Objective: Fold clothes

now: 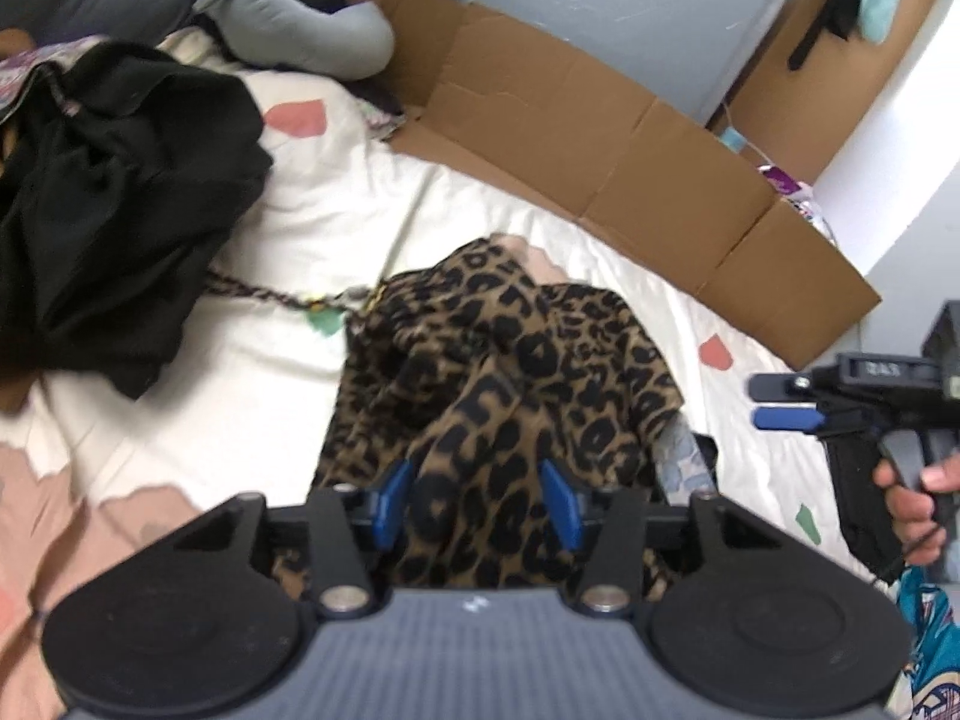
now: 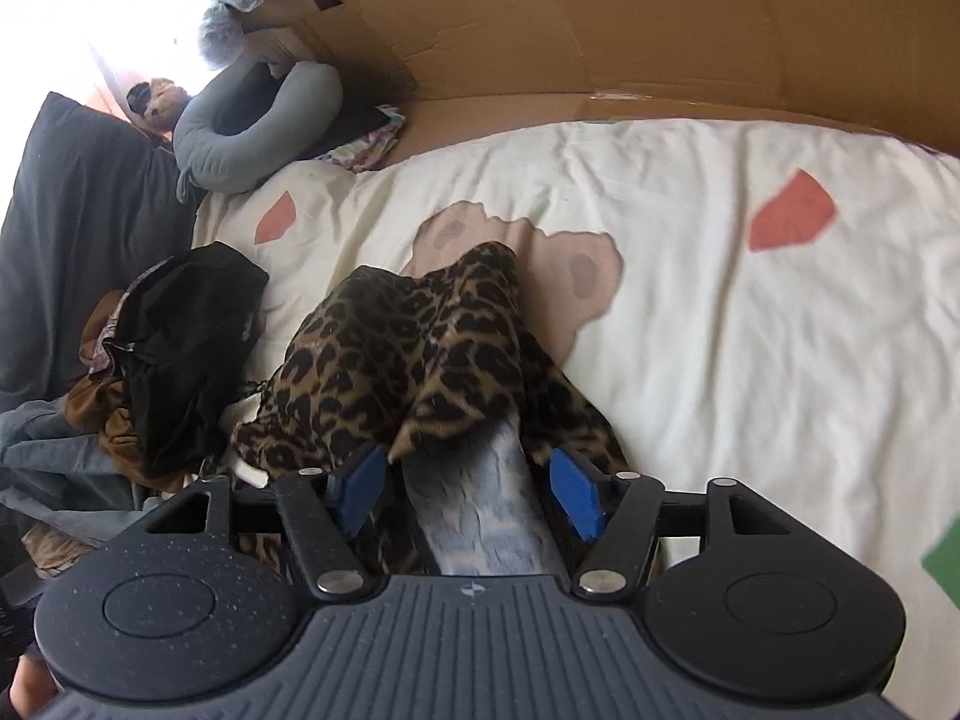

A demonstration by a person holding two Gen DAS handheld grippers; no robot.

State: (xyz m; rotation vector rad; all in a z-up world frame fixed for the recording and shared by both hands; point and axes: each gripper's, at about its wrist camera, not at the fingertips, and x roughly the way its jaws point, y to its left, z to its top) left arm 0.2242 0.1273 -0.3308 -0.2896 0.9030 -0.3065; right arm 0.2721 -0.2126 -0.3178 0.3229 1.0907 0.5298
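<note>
A leopard-print garment [image 1: 504,360] is seen bunched in a heap on the cream bedspread [image 1: 336,222], in the near middle of the bed, directly ahead of both tools. The left gripper [image 1: 483,501] is held over the near edge of the heap with its blue pads [image 1: 561,504] standing partly apart; leopard fabric lies between them, but no pressing of the pads on it is seen, so the cloth is not gripped. The right gripper [image 2: 468,489] is likewise spread, more widely, with a grey-blue fold of cloth [image 2: 486,516] and leopard fabric lying between the pads [image 2: 573,492], clear of both. In the left wrist view the right tool is seen at the far right edge, held by a hand [image 1: 912,492]. A black garment [image 1: 114,204] is piled to the left of the leopard heap, well apart from it, with a braided cord [image 1: 270,294] running between the two. A grey curved pillow [image 1: 300,24] lies at the far left, and flattened cardboard [image 1: 600,132] is propped along the far side of the bed. Brown and grey clothes [image 2: 108,420] are heaped beside the black one.
</note>
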